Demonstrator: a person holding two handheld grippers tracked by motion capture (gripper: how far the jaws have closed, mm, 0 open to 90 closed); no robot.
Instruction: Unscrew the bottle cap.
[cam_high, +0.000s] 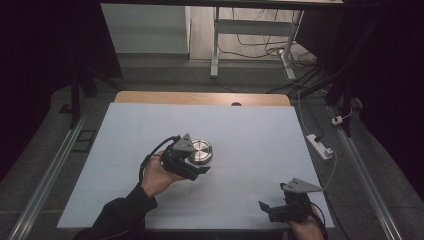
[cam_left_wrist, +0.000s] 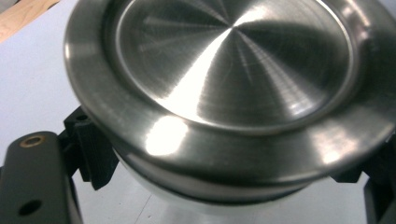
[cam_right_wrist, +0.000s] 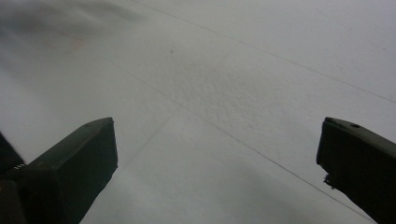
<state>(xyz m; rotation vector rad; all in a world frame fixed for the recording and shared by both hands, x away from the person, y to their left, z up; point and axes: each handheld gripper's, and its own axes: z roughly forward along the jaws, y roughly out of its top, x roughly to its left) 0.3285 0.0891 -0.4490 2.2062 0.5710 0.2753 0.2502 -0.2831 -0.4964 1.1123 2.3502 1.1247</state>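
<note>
A round brushed-steel lidded container (cam_high: 202, 151) sits near the middle of the white table sheet (cam_high: 250, 125). My left gripper (cam_high: 199, 164) reaches it from the near left, with a hand and dark sleeve behind it. In the left gripper view the steel lid (cam_left_wrist: 233, 70) is seen close up over a white base (cam_left_wrist: 187, 198). The black jaws stand on either side under the rim, and my left gripper (cam_left_wrist: 224, 182) is shut on the container. My right gripper (cam_high: 272, 209) rests at the table's near right, open. Its jaws stand wide apart over bare sheet (cam_right_wrist: 217, 154).
A strip of wooden tabletop (cam_high: 200, 98) shows beyond the sheet's far edge. A white power strip (cam_high: 320, 146) with cables lies on the floor at the right. White desk legs (cam_high: 216, 45) stand farther back, and metal rails run along both sides of the table.
</note>
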